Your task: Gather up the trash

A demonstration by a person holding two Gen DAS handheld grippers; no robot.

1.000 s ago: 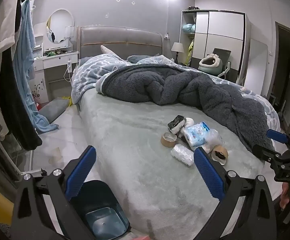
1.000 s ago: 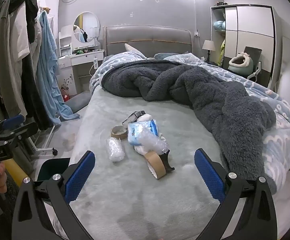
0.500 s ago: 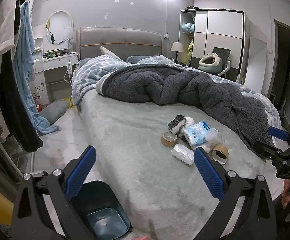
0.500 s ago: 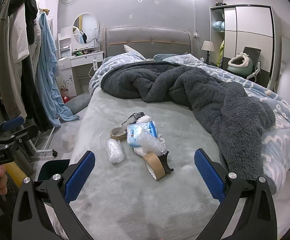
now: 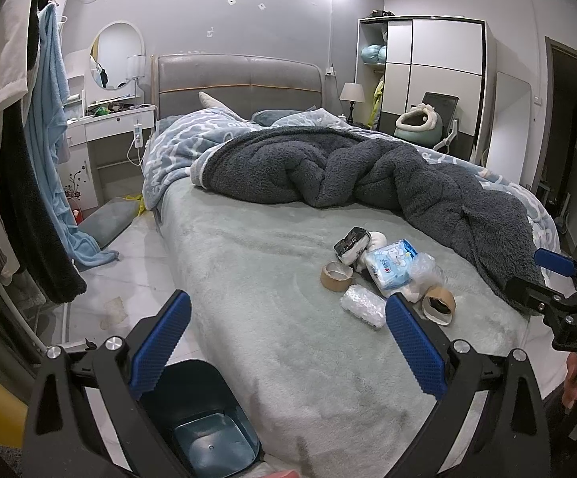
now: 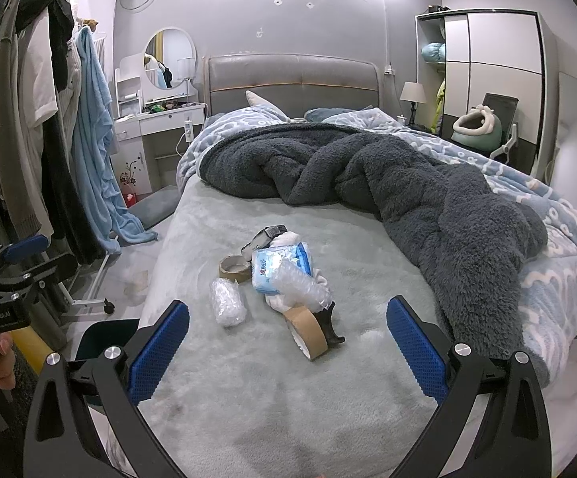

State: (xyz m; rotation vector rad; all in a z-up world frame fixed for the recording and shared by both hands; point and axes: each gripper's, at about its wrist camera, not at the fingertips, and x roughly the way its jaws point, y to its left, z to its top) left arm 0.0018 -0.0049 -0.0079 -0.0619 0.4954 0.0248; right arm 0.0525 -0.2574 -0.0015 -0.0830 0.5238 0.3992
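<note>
right wrist view: trash pile (image 6: 278, 279) sitting on the bed (image 6: 256, 398), just ahead of the right gripper (image 6: 287, 348), jaws wide open, empty. left gripper (image 5: 287, 342) also spread open, bin (image 5: 204, 422) right below it.

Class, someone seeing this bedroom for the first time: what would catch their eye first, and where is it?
Probably the small heap of trash in the middle of the grey-green bed: tape rolls, bubble wrap, a blue tissue pack. Behind it, a rumpled dark fleece blanket sprawls toward the headboard. Both hand-held grippers, left and right, are open.
</note>
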